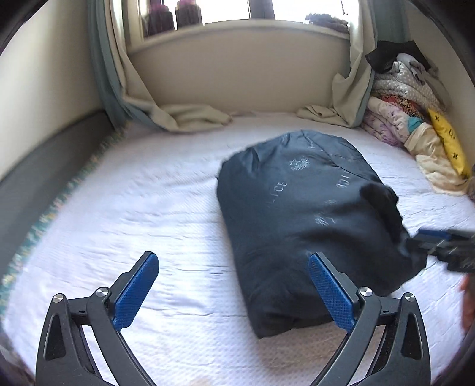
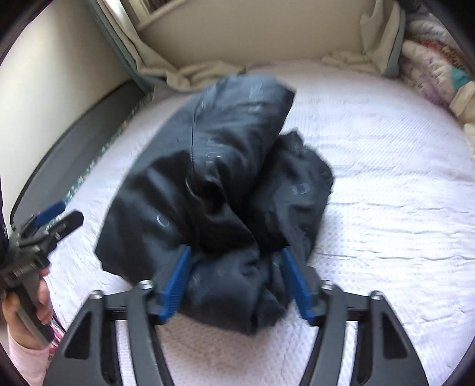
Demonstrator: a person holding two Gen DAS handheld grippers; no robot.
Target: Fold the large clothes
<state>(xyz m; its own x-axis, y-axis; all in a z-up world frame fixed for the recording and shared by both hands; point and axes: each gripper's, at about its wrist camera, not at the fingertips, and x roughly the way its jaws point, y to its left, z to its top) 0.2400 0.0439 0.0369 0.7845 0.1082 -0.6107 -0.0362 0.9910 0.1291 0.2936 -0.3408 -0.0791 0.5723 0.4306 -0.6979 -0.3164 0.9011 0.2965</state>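
Nearest of all, the right gripper (image 2: 234,282) reaches down over the near end of the dark folded garment (image 2: 225,166), its blue pads (image 2: 175,285) spread fairly wide with a bunched fold of the cloth lying between them; the cloth fills the gap and brushes both pads, though whether they press on it is hard to tell through the blur. The left gripper (image 1: 234,291) hangs above the white quilted mattress cover (image 1: 133,207) with its jaws wide apart and nothing in them, its right pad just in front of the garment's near left corner. A hand (image 2: 41,297) in a pink sleeve (image 2: 26,356) holds that left gripper at the near left. The garment lies as a thick bundle a little right of the bed's middle, pale printed lettering (image 1: 279,190) and small emblems across its top. Farther right, against the wall, sits a heap of folded bedding (image 1: 409,118) with a yellow piece on its near side. At the far end, cream curtains (image 1: 353,89) with grey-green edges trail onto the mattress on both sides, below a bright window (image 1: 231,12).
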